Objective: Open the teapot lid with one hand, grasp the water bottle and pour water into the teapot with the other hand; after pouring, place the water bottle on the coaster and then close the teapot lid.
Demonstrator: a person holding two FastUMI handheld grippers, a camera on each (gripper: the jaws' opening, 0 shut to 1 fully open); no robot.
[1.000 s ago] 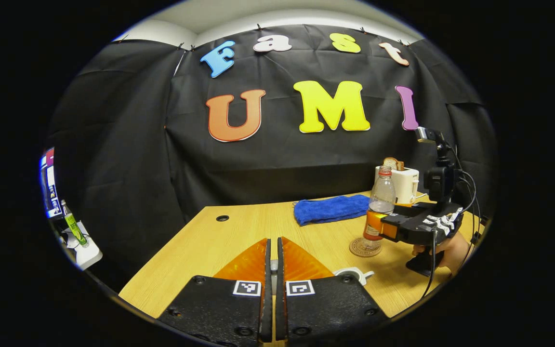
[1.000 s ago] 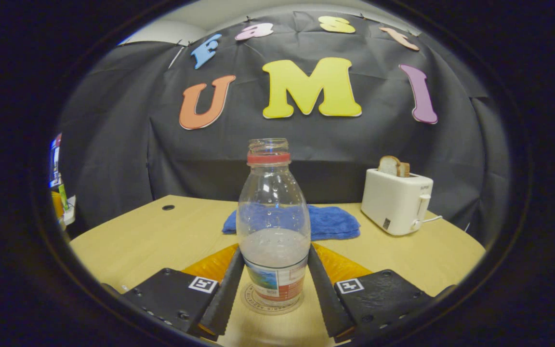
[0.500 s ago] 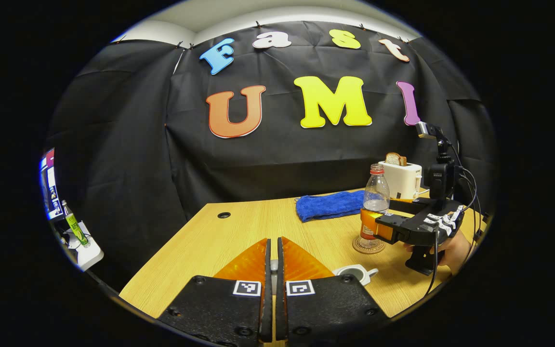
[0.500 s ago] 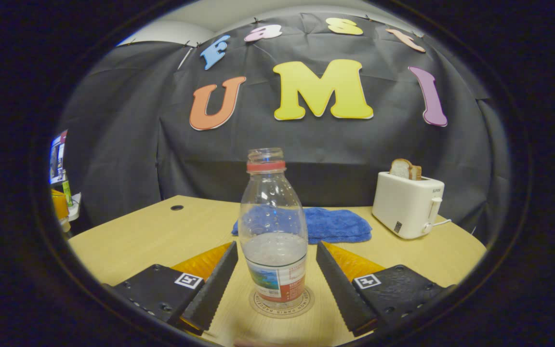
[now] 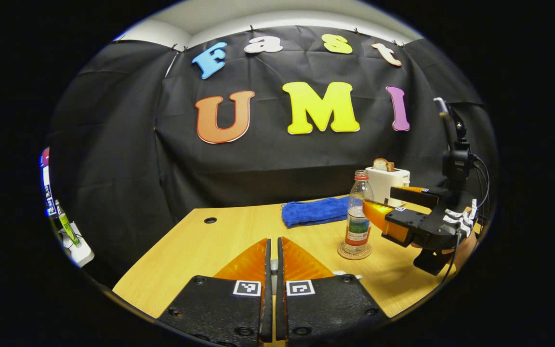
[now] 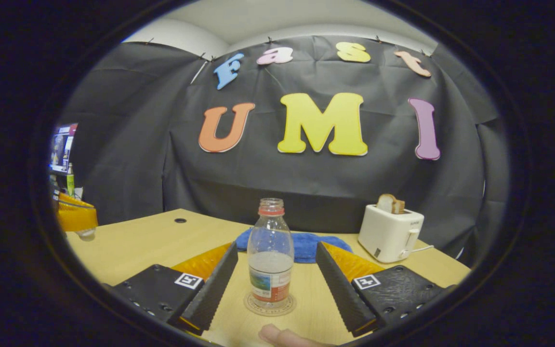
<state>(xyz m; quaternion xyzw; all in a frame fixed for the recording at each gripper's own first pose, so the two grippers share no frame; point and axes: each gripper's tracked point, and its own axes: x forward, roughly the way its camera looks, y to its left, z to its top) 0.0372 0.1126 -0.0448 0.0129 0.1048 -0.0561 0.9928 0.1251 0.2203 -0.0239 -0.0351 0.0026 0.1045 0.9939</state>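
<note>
The water bottle stands upright on the coaster on the bench, its long axis vertical, straight ahead of the right gripper, whose fingers are spread wide, one to each side of the bottle and touching neither. The bottle is released, so what remains is, in my judgement, closing the teapot lid, and that falls to the left gripper. Its fingers are pressed nearly together on something pale in the gap; whether that is the lid I cannot tell. The teapot shows as only a white sliver just past the left gripper's right-hand finger, so that gripper is the nearer one. Compared with half a second ago, the right gripper has backed away: the bottle sits smaller and farther off, clear of the fingers, and the teapot sliver has shrunk
</note>
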